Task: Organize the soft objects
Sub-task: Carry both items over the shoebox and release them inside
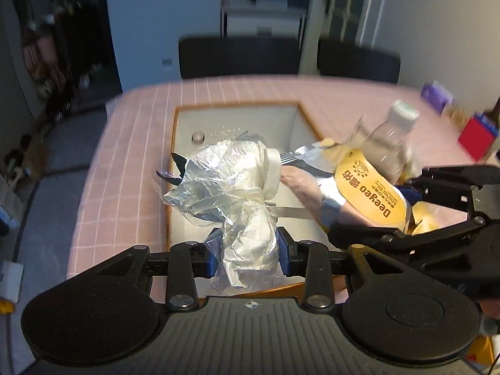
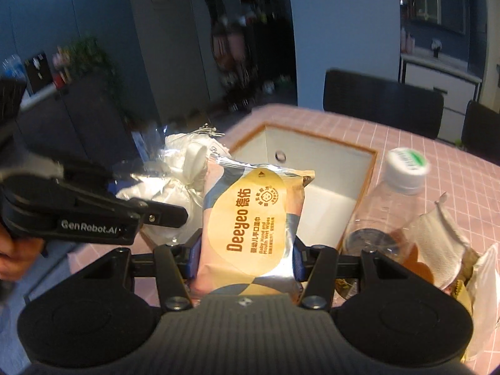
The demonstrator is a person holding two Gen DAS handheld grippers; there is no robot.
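My left gripper (image 1: 250, 257) is shut on a clear plastic bag of white soft material (image 1: 231, 181) and holds it above the near end of the white wood-rimmed tray (image 1: 240, 118). The bag also shows in the right wrist view (image 2: 178, 172), with the left gripper (image 2: 168, 215) beside it. My right gripper (image 2: 247, 257) is shut on a pink and yellow Deeyeo wet wipes pack (image 2: 250, 228), held above the tray's (image 2: 328, 168) near edge. The pack also shows in the left wrist view (image 1: 368, 193), with the right gripper (image 1: 415, 193) on it.
The tray sits on a table with a pink checked cloth (image 1: 134, 131). A clear plastic bottle with a white cap (image 2: 393, 187) and crumpled paper towel (image 2: 437, 250) lie right of the tray. A small round object (image 1: 197, 137) is in the tray. Black chairs (image 1: 237, 56) stand behind the table.
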